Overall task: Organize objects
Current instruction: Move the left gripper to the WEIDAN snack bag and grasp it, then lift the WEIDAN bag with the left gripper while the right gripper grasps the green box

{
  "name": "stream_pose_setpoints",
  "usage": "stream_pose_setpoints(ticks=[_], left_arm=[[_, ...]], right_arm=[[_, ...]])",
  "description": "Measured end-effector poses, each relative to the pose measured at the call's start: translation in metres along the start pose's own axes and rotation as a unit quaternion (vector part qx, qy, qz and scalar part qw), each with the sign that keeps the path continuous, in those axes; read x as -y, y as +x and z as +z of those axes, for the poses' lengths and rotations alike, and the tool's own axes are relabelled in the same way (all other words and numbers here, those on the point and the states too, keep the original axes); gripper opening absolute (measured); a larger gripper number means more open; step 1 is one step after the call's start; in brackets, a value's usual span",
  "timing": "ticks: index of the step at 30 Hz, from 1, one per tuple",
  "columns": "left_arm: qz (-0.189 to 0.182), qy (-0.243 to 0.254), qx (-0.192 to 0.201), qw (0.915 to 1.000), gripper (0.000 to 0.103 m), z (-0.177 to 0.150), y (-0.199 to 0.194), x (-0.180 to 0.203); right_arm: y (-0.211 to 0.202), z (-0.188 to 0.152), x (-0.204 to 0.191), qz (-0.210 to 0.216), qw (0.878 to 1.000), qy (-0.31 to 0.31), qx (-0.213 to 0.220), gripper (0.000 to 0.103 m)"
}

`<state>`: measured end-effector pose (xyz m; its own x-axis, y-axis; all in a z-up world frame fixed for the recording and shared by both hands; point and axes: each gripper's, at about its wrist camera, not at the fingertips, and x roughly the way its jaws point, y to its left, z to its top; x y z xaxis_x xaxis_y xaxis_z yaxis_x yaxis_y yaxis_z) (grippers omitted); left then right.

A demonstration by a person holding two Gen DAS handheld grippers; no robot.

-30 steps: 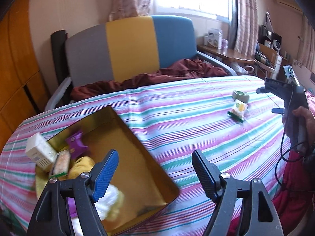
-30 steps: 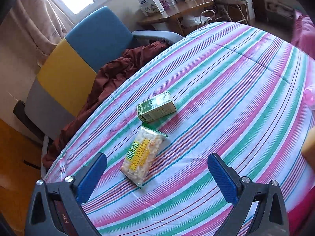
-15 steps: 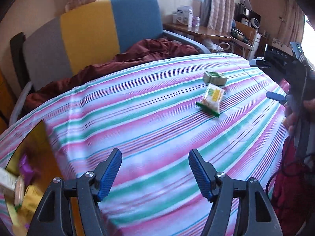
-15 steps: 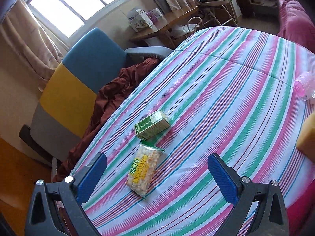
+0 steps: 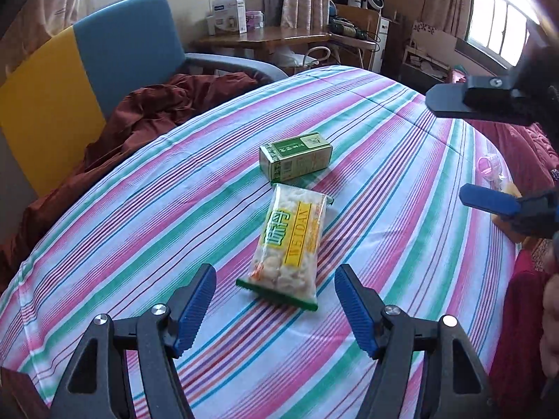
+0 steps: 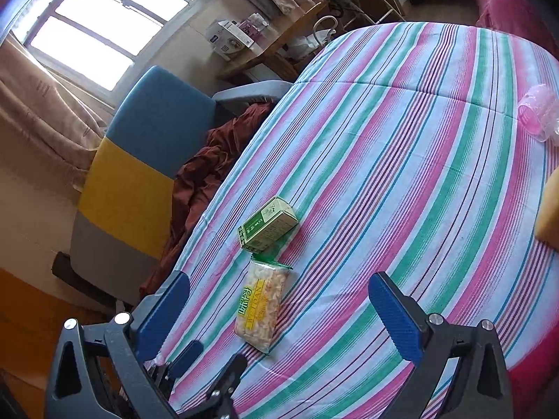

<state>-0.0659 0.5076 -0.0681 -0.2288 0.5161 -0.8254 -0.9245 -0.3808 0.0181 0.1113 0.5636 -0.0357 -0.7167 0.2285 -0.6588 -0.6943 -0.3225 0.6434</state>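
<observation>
A clear snack bag (image 5: 290, 241) with a yellow label and green ends lies on the striped tablecloth (image 5: 139, 227). A green carton (image 5: 297, 155) lies on its side just beyond it, touching the bag's far end. My left gripper (image 5: 275, 296) hovers open over the bag's near end, its blue pads either side and not touching. My right gripper (image 6: 279, 314) is open and empty, above the same bag (image 6: 262, 307) and carton (image 6: 267, 225). In the left wrist view the right gripper (image 5: 468, 153) comes in from the right. In the right wrist view the left gripper (image 6: 209, 363) shows at the bottom edge.
A pink plastic cup (image 6: 538, 111) lies near the table's right side, with a yellow object (image 6: 550, 209) at the frame edge. Behind the table stands a blue, yellow and grey chair (image 5: 122, 52) with a maroon cloth (image 5: 146, 111) on it. A cluttered wooden desk (image 5: 265, 35) is farther back.
My left gripper swung right, away from the golden box of items, and came down low over the snack bag with jaws slightly narrower. The right gripper rolled and shifted only a little.
</observation>
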Motion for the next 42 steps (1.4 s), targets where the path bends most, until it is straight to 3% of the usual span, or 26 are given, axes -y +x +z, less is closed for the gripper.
stream_pose_setpoints(ticks=[8,9,11,13,19,23,29,35,37,42], left_arm=[[0.009,0.004,-0.040,0.9991,0.071,0.015,0.054,0.000],[0.005,-0.005,-0.034,0.9994,0.068,0.015,0.054,-0.002],[0.001,-0.026,-0.025,0.9993,0.044,0.012,0.050,-0.006],[0.001,-0.036,-0.024,0.9991,0.042,0.004,0.043,-0.009],[0.025,-0.073,-0.023,0.9967,0.042,-0.051,0.003,-0.015],[0.072,-0.113,-0.021,0.9908,0.042,-0.093,-0.027,-0.025],[0.083,-0.144,0.030,0.9856,0.042,-0.143,-0.059,-0.031],[0.085,-0.144,0.041,0.9851,0.042,-0.143,-0.058,-0.028],[0.081,-0.146,0.046,0.9848,0.042,-0.143,-0.057,-0.029],[0.075,-0.150,0.054,0.9843,0.042,-0.146,-0.056,-0.030]], right_arm=[[0.008,-0.002,0.001,0.009,1.000,0.005,-0.020,0.103],[0.009,-0.002,0.000,0.009,1.000,0.002,-0.022,0.103],[0.010,-0.002,-0.001,0.009,1.000,-0.003,-0.023,0.103],[0.010,-0.002,-0.002,0.010,1.000,-0.007,-0.024,0.103],[0.014,-0.004,-0.006,0.002,0.999,-0.024,-0.034,0.103],[0.022,-0.010,-0.014,-0.011,0.997,-0.054,-0.054,0.103],[0.037,-0.022,-0.029,-0.043,0.990,-0.109,-0.078,0.103],[0.047,-0.021,-0.043,-0.087,0.981,-0.148,-0.095,0.103],[0.054,-0.013,-0.054,-0.115,0.974,-0.177,-0.081,0.103],[0.097,0.015,-0.074,-0.165,0.960,-0.217,-0.069,0.103]])
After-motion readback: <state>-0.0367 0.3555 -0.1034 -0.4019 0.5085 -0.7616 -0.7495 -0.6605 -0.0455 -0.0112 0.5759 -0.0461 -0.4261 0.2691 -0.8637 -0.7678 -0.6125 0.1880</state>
